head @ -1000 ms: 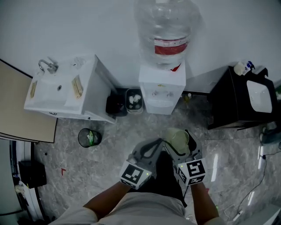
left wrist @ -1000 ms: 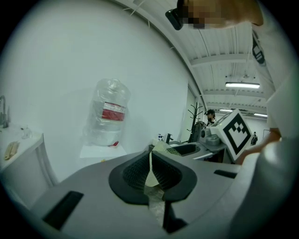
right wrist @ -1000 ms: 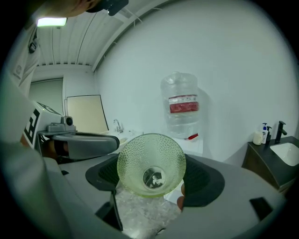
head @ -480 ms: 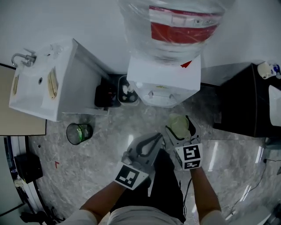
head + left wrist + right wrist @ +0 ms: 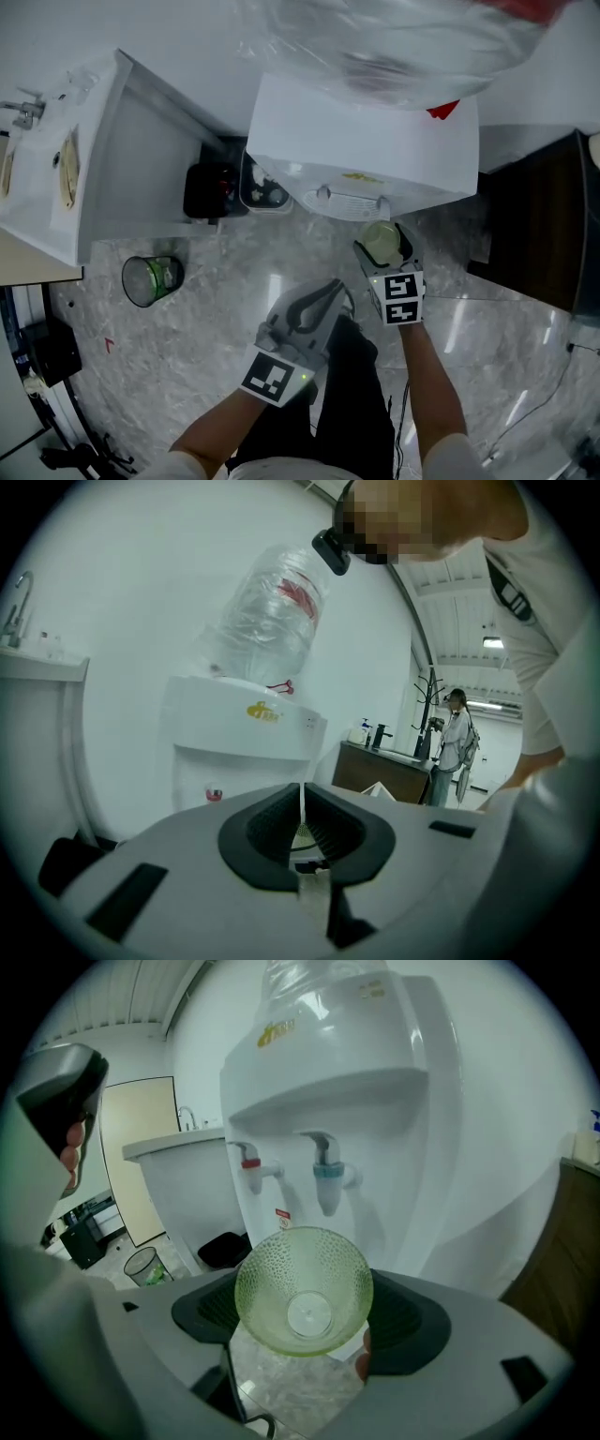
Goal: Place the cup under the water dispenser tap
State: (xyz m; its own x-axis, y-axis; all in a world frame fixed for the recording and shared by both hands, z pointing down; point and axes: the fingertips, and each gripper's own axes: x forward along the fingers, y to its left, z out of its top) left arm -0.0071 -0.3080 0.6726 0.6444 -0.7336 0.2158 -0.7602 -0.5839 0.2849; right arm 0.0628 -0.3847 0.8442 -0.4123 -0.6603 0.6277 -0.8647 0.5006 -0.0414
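A pale green dimpled glass cup sits between the jaws of my right gripper, which is shut on it. In the head view the cup is just in front of the white water dispenser, below its front ledge. The right gripper view shows the red tap and the blue tap a little ahead and above the cup. My left gripper hangs lower and to the left, shut with nothing in it; its black pads meet.
A white sink cabinet stands left of the dispenser, with black bins between them. A small mesh waste bin sits on the marble floor. A dark cabinet is at the right. A person stands far off.
The view has closed in on the dispenser. My right gripper has carried the cup forward to the dispenser's front; the left gripper stays low and shut.
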